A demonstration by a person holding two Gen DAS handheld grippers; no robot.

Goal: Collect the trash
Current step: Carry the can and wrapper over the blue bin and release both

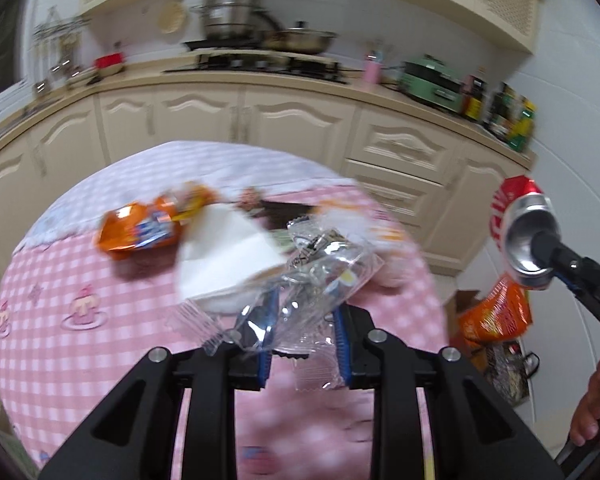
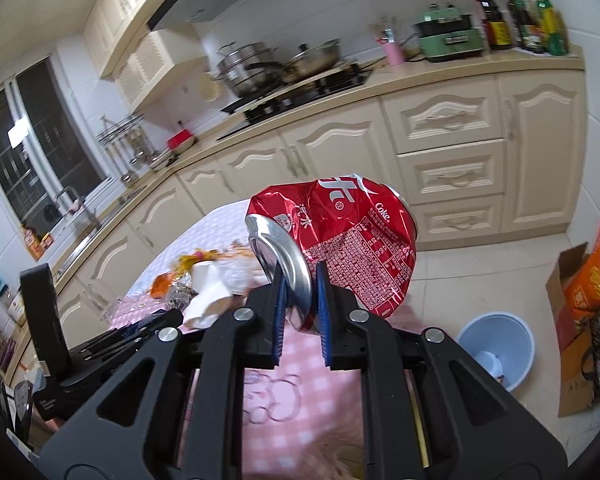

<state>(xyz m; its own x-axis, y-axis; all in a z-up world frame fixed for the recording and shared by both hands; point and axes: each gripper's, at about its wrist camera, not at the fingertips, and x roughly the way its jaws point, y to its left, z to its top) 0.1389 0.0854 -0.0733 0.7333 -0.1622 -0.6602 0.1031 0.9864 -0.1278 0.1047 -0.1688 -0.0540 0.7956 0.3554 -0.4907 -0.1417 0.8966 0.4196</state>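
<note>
My left gripper is shut on a clear plastic wrapper, held above the pink checked tablecloth. On the table beyond lie an orange snack bag and a white paper cup on its side. My right gripper is shut on a crushed red Coke can, held up over the table's right edge. The can also shows in the left wrist view, to the right of the table. A light blue trash bin stands on the floor to the lower right of the can.
A cardboard box with orange bags stands on the floor by the bin. Cream kitchen cabinets run behind the table, with pots on the stove. The left gripper's body shows at lower left in the right wrist view.
</note>
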